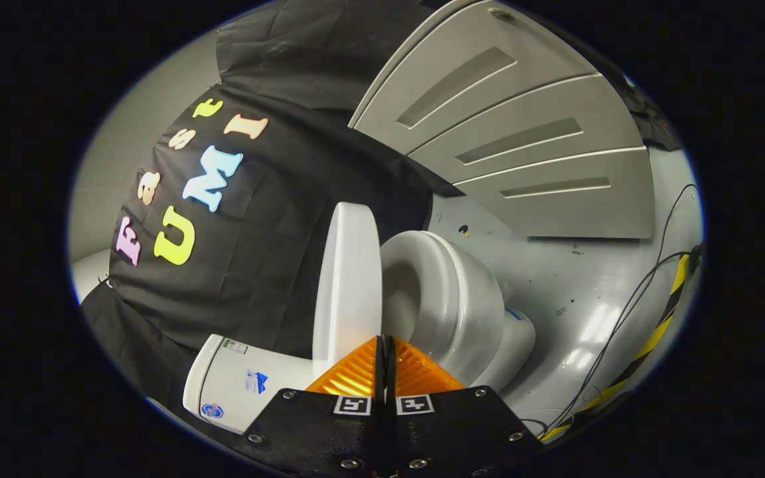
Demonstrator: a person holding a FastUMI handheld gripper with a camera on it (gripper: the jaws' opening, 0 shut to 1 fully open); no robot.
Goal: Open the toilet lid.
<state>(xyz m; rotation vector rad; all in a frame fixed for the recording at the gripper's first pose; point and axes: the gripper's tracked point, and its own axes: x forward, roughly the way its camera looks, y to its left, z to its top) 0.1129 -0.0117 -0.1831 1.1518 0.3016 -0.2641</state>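
The whole view is rolled to one side. A white toilet stands on the grey floor, with its tank (243, 385) against the black cloth wall. Its lid (349, 285) is lifted up off the seat (435, 292) and stands close to the tank side, so the bowl opening shows. My gripper (386, 340) has its two orange fingers pressed together with only a thin dark line between them. The fingertips (362, 372) sit right at the lid's near edge, and nothing is held between them.
A grey cabinet (509, 133) with three recessed panels stands beyond the toilet. Black cables (628, 305) and a yellow-and-black striped tape (655, 335) run along the grey floor (575, 279) past the bowl.
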